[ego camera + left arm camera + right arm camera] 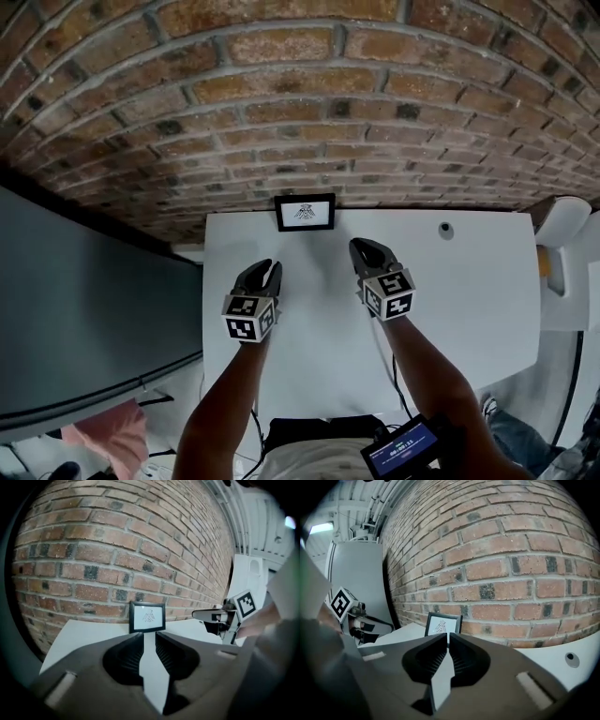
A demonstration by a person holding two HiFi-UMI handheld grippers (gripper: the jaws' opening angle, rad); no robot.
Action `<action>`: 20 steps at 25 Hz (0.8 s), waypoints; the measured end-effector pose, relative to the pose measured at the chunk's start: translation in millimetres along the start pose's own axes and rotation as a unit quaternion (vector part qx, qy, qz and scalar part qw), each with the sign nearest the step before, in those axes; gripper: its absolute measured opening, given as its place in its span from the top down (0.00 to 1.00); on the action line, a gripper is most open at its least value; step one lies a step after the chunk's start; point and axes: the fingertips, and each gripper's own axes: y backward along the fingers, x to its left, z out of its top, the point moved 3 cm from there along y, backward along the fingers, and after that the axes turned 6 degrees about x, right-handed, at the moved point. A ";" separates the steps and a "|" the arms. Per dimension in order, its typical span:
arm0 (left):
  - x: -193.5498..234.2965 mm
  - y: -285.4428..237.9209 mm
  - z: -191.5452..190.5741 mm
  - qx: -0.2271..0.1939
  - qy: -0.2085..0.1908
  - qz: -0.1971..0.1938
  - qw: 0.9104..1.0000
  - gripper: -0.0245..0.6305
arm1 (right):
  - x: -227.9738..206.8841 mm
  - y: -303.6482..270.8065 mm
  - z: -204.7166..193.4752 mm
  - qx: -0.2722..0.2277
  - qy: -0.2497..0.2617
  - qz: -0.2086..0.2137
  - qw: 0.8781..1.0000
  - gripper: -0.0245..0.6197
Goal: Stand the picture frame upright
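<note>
Frame stands upright at the worktop's far edge against the brick wall, so the job looks done, left gripper jaws spread and empty, right gripper jaws pressed together on nothing.

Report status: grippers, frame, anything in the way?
Left gripper open, empty; right gripper closed, empty. Both short of the picture frame. Frame upright at the table's far edge, by the brick wall. Nothing between grippers and frame.
</note>
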 end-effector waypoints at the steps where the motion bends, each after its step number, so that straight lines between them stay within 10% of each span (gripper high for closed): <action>1: -4.9 7.0 -6.4 0.001 0.002 0.001 1.000 0.84 | 2.3 6.2 -1.4 0.000 0.001 0.003 1.000 0.93; 20: -80.8 120.7 -82.0 -0.020 0.067 0.017 0.997 0.94 | 43.2 120.9 -20.7 -0.009 0.024 0.049 0.998 0.95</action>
